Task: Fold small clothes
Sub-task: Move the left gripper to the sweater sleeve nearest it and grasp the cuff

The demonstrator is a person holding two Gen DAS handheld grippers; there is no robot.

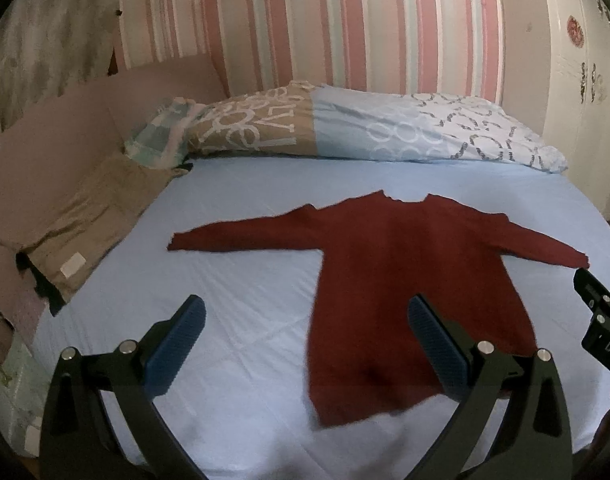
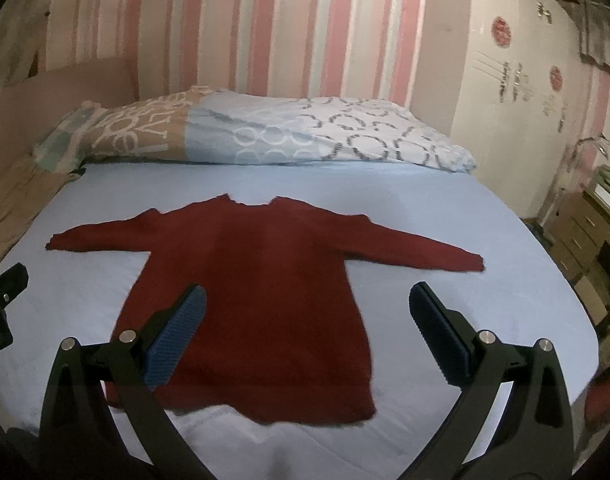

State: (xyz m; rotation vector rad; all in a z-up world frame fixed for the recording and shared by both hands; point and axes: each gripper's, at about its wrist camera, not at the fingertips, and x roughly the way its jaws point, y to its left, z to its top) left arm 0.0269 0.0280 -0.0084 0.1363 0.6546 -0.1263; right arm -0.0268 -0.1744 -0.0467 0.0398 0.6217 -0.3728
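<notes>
Both grippers hang wide open above the near edge of the bed, nothing folded yet

Left gripper and right gripper hold nothing; the red sweater lies flat mid-bed, sleeves spread, collar toward the pillows. Next, I'd guess, each must pinch a sleeve cuff and carry it inward. The hem's near corners blur, partly behind the fingers

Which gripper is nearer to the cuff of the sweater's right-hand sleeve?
Right. The right gripper hovers open over the red sweater's hem, its outer finger just short of that cuff. The left gripper hangs open further left, over the sweater's other side.
</notes>
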